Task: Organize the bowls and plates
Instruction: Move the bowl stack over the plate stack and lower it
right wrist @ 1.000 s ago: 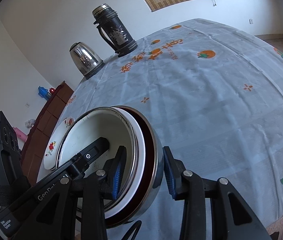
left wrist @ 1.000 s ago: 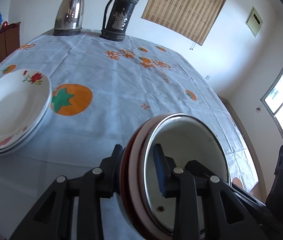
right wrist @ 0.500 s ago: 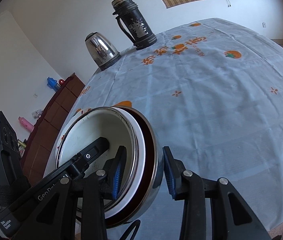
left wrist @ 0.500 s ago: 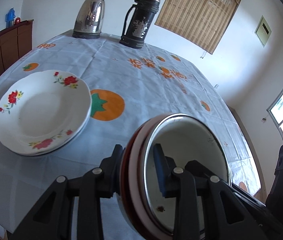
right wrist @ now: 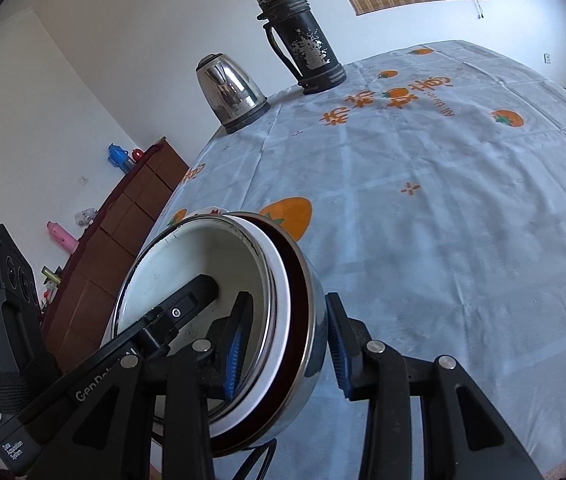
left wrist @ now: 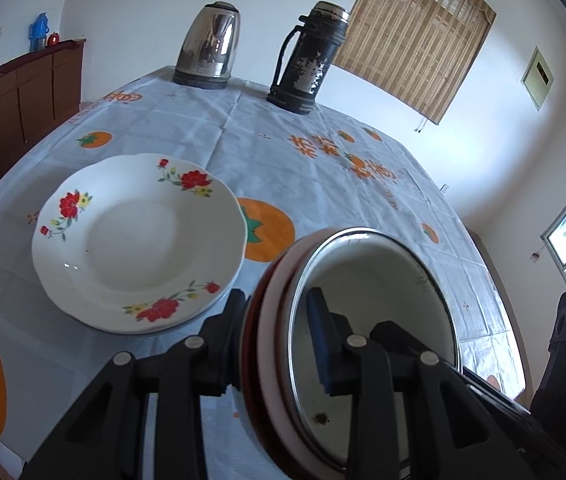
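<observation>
A nested stack of bowls (left wrist: 367,320), a steel-rimmed white one inside a white and a dark red one, is held above the table. My left gripper (left wrist: 279,340) is shut on its left rim. My right gripper (right wrist: 287,344) is shut on its right rim, where the stack of bowls (right wrist: 219,280) shows from the other side. A stack of white floral plates (left wrist: 139,240) lies on the tablecloth, left of and below the bowls. Only a sliver of the plates (right wrist: 213,211) shows behind the bowls in the right wrist view.
A steel kettle (left wrist: 209,52) and a dark thermos flask (left wrist: 309,60) stand at the far edge of the table (right wrist: 443,220), which has a pale blue cloth with orange fruit prints. A brown sideboard (right wrist: 123,232) runs along the left wall.
Both grippers have carried the bowl stack leftward, toward the floral plates. The plates, kettle and thermos now sit further right and closer in the left wrist view.
</observation>
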The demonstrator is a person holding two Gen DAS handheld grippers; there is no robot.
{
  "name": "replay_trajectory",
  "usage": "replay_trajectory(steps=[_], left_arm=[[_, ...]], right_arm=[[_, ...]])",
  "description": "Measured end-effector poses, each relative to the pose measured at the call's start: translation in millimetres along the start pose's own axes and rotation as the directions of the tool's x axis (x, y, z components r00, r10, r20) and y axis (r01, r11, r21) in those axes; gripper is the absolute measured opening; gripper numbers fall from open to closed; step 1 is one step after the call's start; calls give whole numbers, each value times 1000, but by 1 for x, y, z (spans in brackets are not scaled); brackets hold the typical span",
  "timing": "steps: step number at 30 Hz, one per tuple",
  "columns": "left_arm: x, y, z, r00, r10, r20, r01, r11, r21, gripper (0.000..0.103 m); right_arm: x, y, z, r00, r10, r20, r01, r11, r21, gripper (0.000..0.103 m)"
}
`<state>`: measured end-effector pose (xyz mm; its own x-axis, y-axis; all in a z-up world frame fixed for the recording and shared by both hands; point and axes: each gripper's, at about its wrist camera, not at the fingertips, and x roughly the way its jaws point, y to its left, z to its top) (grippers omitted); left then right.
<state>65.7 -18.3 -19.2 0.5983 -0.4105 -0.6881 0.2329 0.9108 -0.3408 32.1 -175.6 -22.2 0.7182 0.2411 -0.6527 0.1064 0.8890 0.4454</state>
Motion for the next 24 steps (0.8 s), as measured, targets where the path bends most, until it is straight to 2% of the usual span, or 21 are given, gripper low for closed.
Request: replay_trajectory(steps=[12,24], left_arm=[[-7,21,6,1000,-9,14,10,999,-32,30],[-21,62,31,996,59,61,-54,996,-73,30]], right_arm=[[9,22,3,1000,-11,-8,11,999,-33,39],[40,65,18,998,55,-32,-57,995,-83,39]])
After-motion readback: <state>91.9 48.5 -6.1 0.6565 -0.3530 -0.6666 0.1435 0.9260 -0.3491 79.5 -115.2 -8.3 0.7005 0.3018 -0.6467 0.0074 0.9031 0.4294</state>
